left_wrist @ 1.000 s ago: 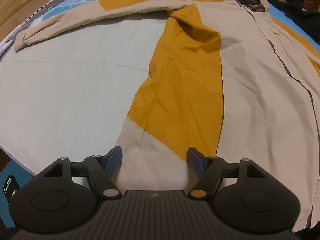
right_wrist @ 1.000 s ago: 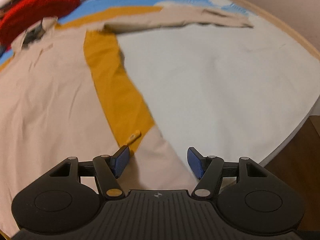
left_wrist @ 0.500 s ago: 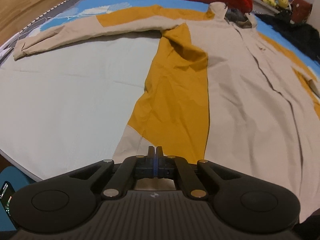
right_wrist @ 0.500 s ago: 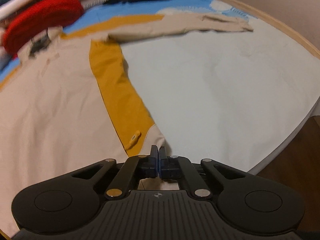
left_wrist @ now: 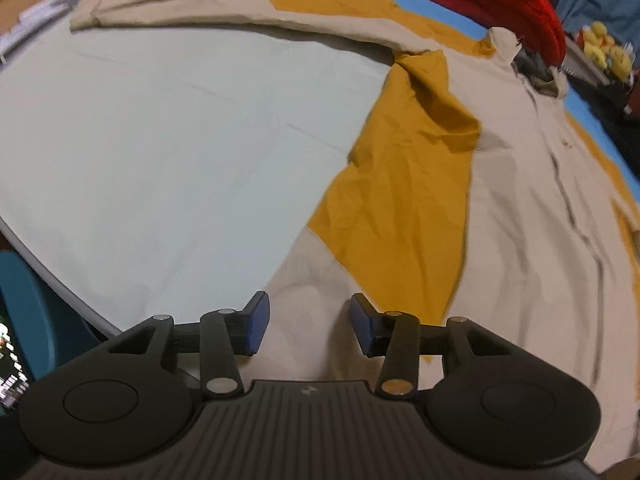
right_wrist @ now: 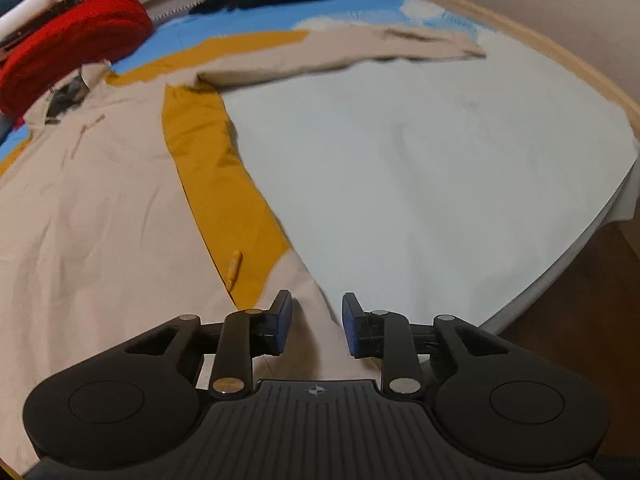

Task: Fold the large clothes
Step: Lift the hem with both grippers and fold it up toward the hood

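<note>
The beige-and-mustard shirt [left_wrist: 500, 184] is spread flat across the bed [left_wrist: 168, 152], hem at the near edge. Both the left gripper [left_wrist: 306, 328] and right gripper [right_wrist: 316, 324] are held open over the hem corners, nothing pinched. Plenty of bare sheet is left beside each side seam.

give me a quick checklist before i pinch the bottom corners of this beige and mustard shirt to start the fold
1. Left gripper open over the hem: ok, jaws apart with beige fabric between them.
2. Right gripper open at the other bottom corner: ok, jaws apart, fabric edge between them.
3. Shirt lying flat: mostly ok, though the mustard panel is wrinkled near the armpit.
4. Both sleeves spread out: ok, the left sleeve and right sleeve lie straight out to the sides.
5. Room to fold upward: not ok, the red garment sits right at the collar.
6. Fabric actually inside the pads' reach: cannot tell.
</note>
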Tool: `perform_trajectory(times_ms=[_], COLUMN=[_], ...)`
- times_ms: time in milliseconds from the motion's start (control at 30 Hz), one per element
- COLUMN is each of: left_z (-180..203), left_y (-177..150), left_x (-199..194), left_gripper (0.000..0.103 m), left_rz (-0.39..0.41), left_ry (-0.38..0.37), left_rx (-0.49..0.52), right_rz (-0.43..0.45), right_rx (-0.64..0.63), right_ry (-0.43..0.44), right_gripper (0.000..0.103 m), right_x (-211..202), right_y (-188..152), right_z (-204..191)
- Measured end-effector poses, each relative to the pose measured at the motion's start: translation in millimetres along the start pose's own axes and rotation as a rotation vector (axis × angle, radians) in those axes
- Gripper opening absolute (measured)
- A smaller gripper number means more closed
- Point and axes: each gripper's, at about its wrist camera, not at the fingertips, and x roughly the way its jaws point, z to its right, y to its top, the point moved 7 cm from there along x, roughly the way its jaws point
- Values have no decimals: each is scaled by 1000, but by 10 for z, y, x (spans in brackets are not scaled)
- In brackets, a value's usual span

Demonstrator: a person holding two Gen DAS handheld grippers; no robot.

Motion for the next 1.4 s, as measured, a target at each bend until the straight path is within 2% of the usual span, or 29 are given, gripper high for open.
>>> perform_trajectory(times_ms=[100,200,233,267,300,333,533,667,800,867,900,933,967,1033,1067,1133,1200,1233,1267,1300,1333,1367,1400], left_z=[-44,-71,-43,-7,30,55,79,116,-19,-11,59,140,245,404,468,511,440,392,389,425,479,510,533], left_y=[15,-4,-15,-25,-35,-28,52,37,-8,56,104,151,164,124,77,-53,-176,-211,-160,-83,-28,6,39], left_x=[24,53,52,51,38,8,-388,-723,-594,-617,-673,-710,-743,-699,-620,-355,-111,-46,-80,-140,-213,-267,-268], left_gripper=[49,47,37,25,8,3,1,1,7,7,13,20,23,32,35,44,44,44,44,44,47,51,58], left_rz=[7,5,5,0,-1,11,93,135,54,113,161,191,217,209,178,58,-61,-92,-68,-37,3,34,39], left_ry=[44,71,68,48,32,23,-27,-37,34,102,110,94,49,-32,-58,-77,-49,-8,16,17,-11,-40,-52], left_rx=[4,20,40,63,84,98,82,164,160,178,207,230,250,278,288,279,252,245,243,243,244,240,240], right_rz=[-39,-43,-44,-44,-39,-31,61,124,113,43,26,35,66,147,166,156,122,90,31,-37,-89,-94,-77], right_rx=[-21,-46,-53,-61,-68,-72,1,-7,-36,-42,-29,-10,-5,-19,-22,-32,-51,-63,-78,-95,-108,-111,-114], right_ry=[-15,-27,-25,-22,-18,-12,26,39,12,-3,-9,-23,-51,-45,-12,97,151,162,160,137,97,78,69], right_gripper=[37,39,35,18,3,2,0,0,0,0,1,1,4,5,5,8,19,23,28,28,28,28,28], right_x=[118,158,163,164,155,134,-238,-617,-738,-591,-531,-508,-509,-546,-545,-469,-358,-282,-167,-48,51,82,85], right_y=[-54,-77,-75,-70,-67,-58,132,243,211,127,107,104,126,211,229,202,144,99,26,-65,-152,-179,-165], right_z=[-58,-130,-148,-161,-175,-183,-124,-115,-56,-12,0,11,17,-50,-106,-276,-403,-451,-496,-516,-505,-493,-500])
